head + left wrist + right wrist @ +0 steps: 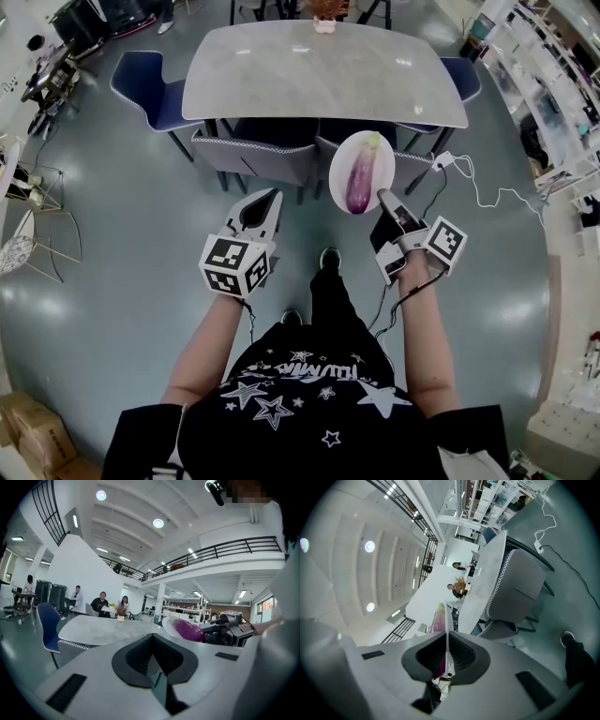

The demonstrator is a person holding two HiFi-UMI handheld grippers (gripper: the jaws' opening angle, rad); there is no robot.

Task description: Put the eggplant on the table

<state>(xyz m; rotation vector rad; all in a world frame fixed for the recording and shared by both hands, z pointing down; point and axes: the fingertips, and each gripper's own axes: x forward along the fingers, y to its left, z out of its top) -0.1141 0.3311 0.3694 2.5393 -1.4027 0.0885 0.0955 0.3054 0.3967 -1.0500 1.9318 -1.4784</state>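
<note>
A purple eggplant lies on a white plate held in the air over the chairs, short of the grey table. My right gripper is shut on the plate's near rim. In the right gripper view the plate shows edge-on as a thin white line between the jaws, with the eggplant on its left side. My left gripper hangs to the left of the plate, shut and holding nothing. From the left gripper view, the eggplant and plate are to the right.
Grey chairs are tucked in at the table's near side, with blue chairs at its ends. A small flower vase stands at the table's far edge. A white cable and power strip lie on the floor at right. People sit in the background.
</note>
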